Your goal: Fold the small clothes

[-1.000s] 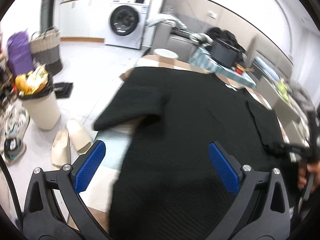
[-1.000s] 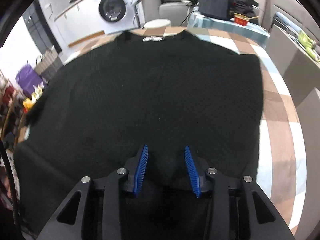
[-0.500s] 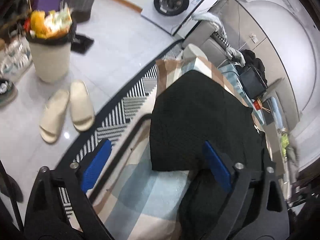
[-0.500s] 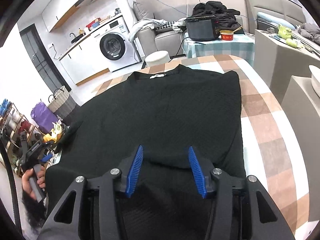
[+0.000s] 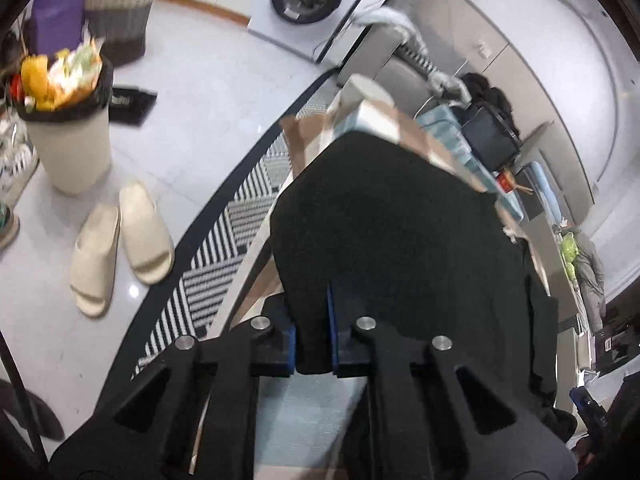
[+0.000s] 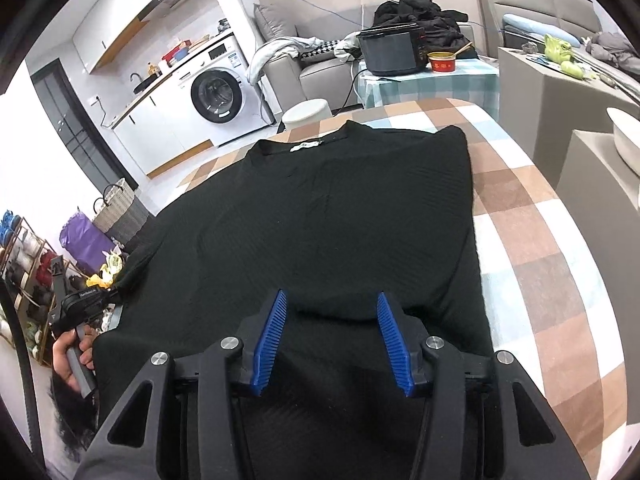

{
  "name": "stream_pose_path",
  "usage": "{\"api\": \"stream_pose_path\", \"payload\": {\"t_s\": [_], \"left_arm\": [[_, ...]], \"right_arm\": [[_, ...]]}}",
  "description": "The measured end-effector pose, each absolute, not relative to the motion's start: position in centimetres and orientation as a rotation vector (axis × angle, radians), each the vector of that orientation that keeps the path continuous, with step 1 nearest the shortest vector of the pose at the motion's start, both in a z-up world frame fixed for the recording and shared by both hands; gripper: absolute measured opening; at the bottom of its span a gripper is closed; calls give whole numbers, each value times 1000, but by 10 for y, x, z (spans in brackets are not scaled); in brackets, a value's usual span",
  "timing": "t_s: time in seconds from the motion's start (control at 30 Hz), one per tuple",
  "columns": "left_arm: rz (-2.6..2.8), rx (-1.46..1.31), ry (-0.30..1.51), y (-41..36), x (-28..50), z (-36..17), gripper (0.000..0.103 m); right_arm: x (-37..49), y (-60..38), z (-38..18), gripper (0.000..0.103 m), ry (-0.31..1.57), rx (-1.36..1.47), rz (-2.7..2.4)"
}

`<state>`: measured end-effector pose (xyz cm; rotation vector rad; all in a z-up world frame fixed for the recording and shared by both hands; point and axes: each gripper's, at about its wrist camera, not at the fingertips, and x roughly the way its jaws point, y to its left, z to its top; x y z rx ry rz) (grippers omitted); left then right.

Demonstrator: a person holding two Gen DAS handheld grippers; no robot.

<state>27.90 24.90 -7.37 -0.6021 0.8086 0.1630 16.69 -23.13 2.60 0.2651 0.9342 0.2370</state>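
The left gripper (image 5: pixel 314 330) is pinching the sleeve (image 5: pixel 372 216) of the black shirt (image 6: pixel 320 216) at the table's left edge, its jaws having just been closing with the cloth between them, so the body of the shirt is lying to its right, toward the right gripper (image 6: pixel 332 344). The right gripper is hovering half open over the hem, blue fingers (image 6: pixel 270 346) apart, gripping nothing. The shirt is lying flat on the checked tablecloth (image 6: pixel 540 240), collar at the far end, its long axis running away from the person.
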Motion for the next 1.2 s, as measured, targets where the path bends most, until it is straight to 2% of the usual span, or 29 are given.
{"api": "stream_pose_path", "payload": {"t_s": [0.17, 0.33, 0.5, 0.53, 0.57, 0.6, 0.63, 0.67, 0.7, 0.77, 0.87, 1.03, 1.2], "left_arm": [[161, -401, 730, 210, 283, -21, 6], [33, -216, 685, 125, 314, 35, 6], [-204, -126, 768, 13, 350, 41, 9], [-242, -123, 798, -1, 353, 35, 19], [-274, -122, 826, -13, 352, 28, 37], [-283, -122, 846, -22, 347, 22, 45], [-273, -128, 836, -22, 342, 19, 59], [-256, -139, 820, -18, 334, 17, 68], [-242, -151, 816, -13, 328, 14, 69], [-218, -178, 823, 0, 314, 9, 70], [-134, -211, 828, 31, 313, -1, 70], [-82, -344, 864, 78, 335, -29, 69], [-71, -369, 922, 82, 378, -57, 66]], "right_arm": [[157, -244, 24, 49, 921, 305, 242], [151, -256, 21, 49, 913, 346, 246], [144, -264, 23, 49, 904, 358, 241], [143, -266, 23, 49, 904, 357, 235], [141, -269, 22, 49, 907, 359, 226], [140, -271, 22, 49, 909, 362, 219], [138, -273, 21, 49, 909, 361, 213], [137, -275, 21, 49, 907, 361, 211], [135, -278, 20, 49, 906, 364, 206], [133, -281, 17, 53, 906, 373, 202], [135, -282, 14, 53, 914, 379, 203], [136, -278, 14, 53, 916, 374, 221], [134, -282, 12, 53, 921, 387, 214]]}}
